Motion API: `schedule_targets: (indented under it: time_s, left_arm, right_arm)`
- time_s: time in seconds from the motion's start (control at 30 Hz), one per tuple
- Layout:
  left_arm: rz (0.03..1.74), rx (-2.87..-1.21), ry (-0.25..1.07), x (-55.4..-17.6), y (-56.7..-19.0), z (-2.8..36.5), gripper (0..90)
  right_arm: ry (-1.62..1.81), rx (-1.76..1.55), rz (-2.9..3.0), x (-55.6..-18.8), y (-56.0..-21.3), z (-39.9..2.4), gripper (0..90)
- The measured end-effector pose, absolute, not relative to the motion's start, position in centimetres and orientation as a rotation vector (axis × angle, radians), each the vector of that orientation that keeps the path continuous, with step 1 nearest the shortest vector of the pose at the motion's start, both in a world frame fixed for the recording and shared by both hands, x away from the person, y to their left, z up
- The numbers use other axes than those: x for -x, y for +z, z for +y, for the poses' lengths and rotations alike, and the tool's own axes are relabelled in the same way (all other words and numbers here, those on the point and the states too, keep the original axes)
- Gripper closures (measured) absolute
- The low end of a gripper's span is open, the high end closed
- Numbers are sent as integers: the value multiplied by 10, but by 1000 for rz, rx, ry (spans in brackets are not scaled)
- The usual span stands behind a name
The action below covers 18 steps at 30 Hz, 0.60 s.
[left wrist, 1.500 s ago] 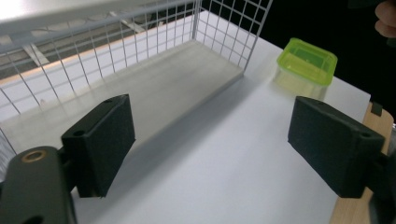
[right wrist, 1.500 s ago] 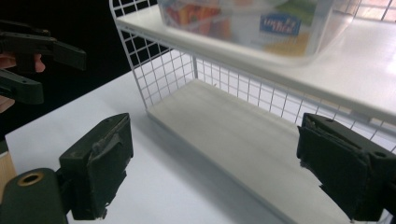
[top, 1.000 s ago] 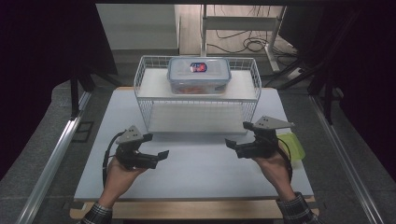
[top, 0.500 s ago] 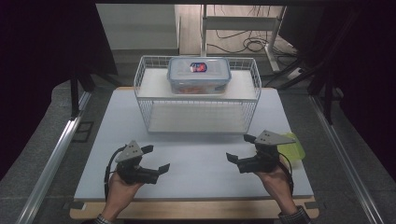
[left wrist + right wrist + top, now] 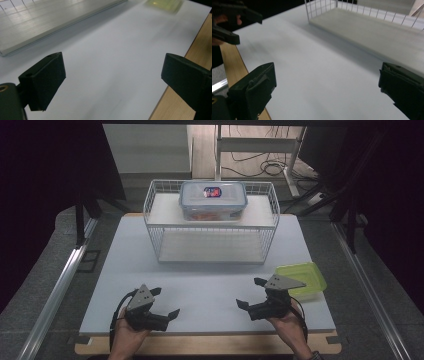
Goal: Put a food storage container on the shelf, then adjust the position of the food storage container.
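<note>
- Green lid [image 5: 301, 280]: flat on white table top [image 5: 210, 285], near-right corner area, just beyond and to the right of right gripper; not held, not touched. In left gripper view seen blurred at far top [image 5: 165, 4].
- Left gripper [image 5: 165, 302]: near-left of table, close to front edge, held in a hand [image 5: 127, 337] coming in from bottom. Jaws spread wide, nothing between them; in its own view [image 5: 112, 75] only bare white surface and a strip of wooden edge [image 5: 180, 82] lie between the pads.
- Right gripper [image 5: 250, 292]: near-right of table, held in a hand [image 5: 290, 325]. Jaws spread wide, empty; own view [image 5: 324, 87] looks across bare table toward the rack. Grey three-cornered plate on top. Left gripper shows far off at top left of that view [image 5: 234, 22].
- The 2 grippers: well apart, roughly level w/ each other, jaws pointing inward.
- Wire rack [image 5: 212, 227]: white, 2 shelves, mid-table beyond both grippers; lower shelf bare.
- Clear lidded container [image 5: 213, 200]: on rack's top shelf, centred, lid on, red/blue label on top.
- Beyond table: floor w/ cables [image 5: 270, 167], dark surrounds.
</note>
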<state>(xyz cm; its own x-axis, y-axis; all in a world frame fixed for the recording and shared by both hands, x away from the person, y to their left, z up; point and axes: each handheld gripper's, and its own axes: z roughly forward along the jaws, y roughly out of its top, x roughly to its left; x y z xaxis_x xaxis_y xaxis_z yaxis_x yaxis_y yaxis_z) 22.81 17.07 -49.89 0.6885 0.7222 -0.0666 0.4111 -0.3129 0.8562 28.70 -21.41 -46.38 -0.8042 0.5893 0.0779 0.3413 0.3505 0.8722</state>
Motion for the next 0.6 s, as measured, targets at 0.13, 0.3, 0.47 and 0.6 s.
schedule_targets:
  time_s: [0.13,0.3,0.47,0.6]
  left_arm:
    - [882,-1967,421,-226,-503,171,53]
    - [900,-1973,410,-228,-509,173,53]
    - [910,-1969,403,-229,-511,174,53]
    - [916,-1974,393,-230,-513,176,53]
  right_arm:
    - [1396,-854,2395,-286,-473,-214,13]
    - [1363,-887,2414,-288,-479,-216,17]
    - [1313,-960,2398,-292,-481,-221,0]
    - [1269,-1051,2338,-301,-476,-234,0]
